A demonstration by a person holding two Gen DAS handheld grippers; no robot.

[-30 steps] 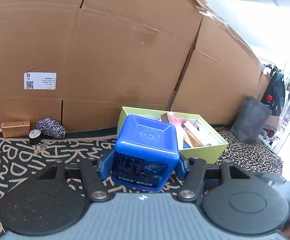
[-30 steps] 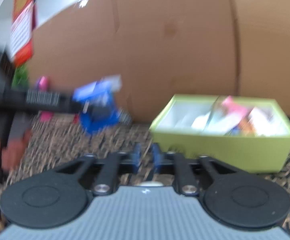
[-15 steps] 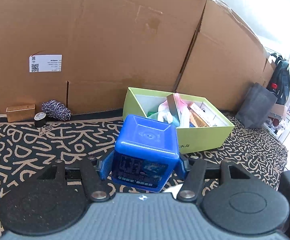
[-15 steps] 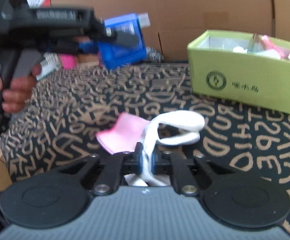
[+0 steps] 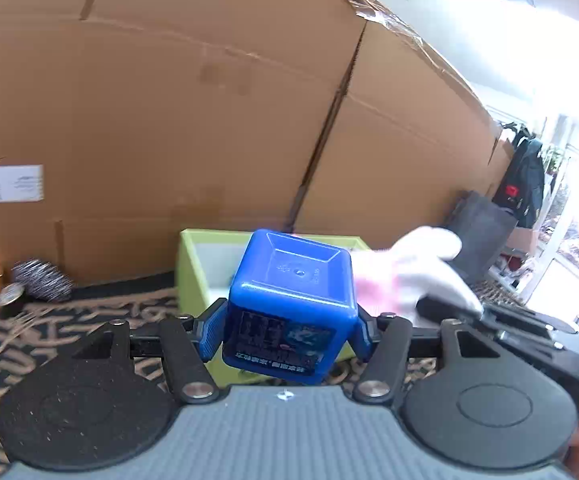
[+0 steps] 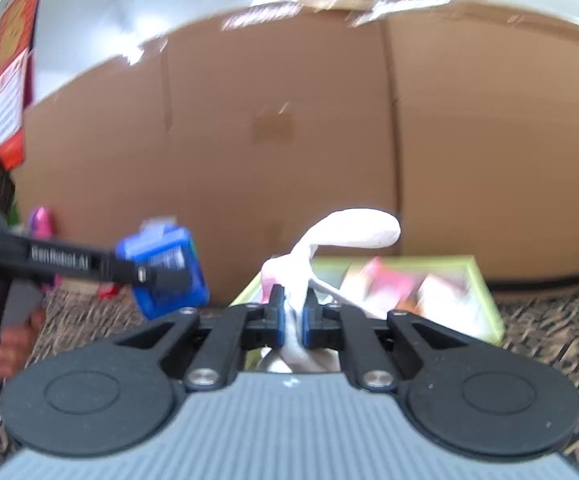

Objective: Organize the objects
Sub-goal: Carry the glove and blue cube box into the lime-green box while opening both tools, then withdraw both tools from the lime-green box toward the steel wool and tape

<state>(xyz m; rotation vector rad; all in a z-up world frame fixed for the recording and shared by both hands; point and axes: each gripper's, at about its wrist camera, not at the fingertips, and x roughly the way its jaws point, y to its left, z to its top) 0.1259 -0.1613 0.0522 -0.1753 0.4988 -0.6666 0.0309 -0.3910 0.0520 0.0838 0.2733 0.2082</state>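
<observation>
- left hand-held gripper [image 5: 291, 330] pinching the blue plastic cube container [image 5: 291, 304], up in front of the lime-green cardboard box [image 5: 193, 264].
- right hand-held gripper [image 6: 292, 318] clamped on the white and pink cloth [image 6: 329, 240], in the air near the box.
- box already part-filled; both items not yet in.

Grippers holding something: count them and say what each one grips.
2. The left gripper clamps a blue plastic cube container; the right gripper pinches a white-and-pink cloth above the green box.
</observation>
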